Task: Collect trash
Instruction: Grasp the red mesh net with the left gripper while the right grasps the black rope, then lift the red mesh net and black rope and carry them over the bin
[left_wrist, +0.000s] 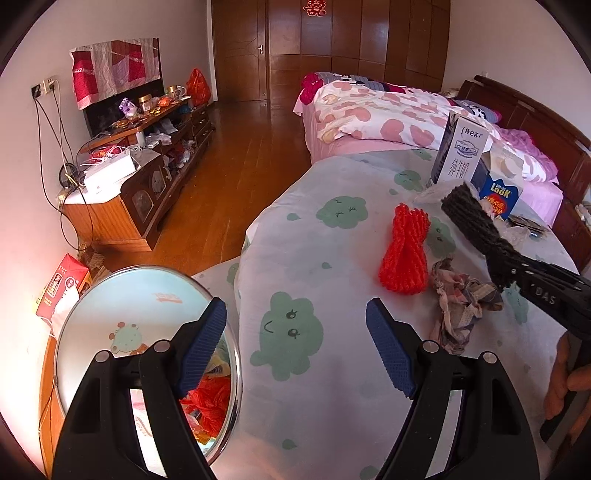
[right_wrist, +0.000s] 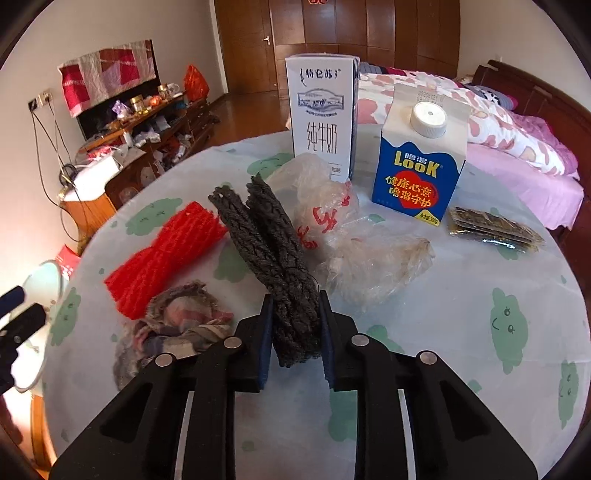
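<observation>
My right gripper (right_wrist: 295, 325) is shut on one end of a black foam net (right_wrist: 266, 236), whose other end sticks out forward over the table. The left wrist view shows the same black net (left_wrist: 469, 218) in the right gripper (left_wrist: 498, 266). A red foam net (right_wrist: 166, 254) lies left of it, and a crumpled checked rag (right_wrist: 177, 325) lies in front of that. My left gripper (left_wrist: 295, 310) is open and holds nothing, hovering over the table's near-left edge beside a round bin (left_wrist: 140, 306) with red trash (left_wrist: 207, 402) inside.
On the round table with its green-cloud cloth (right_wrist: 480, 332) stand a white milk carton (right_wrist: 321, 114) and a blue LOOK carton (right_wrist: 417, 173). Crumpled clear plastic bags (right_wrist: 369, 258) and dark sachets (right_wrist: 495, 229) lie nearby. A bed (left_wrist: 388, 110) stands behind, a cluttered cabinet (left_wrist: 122, 177) to the left.
</observation>
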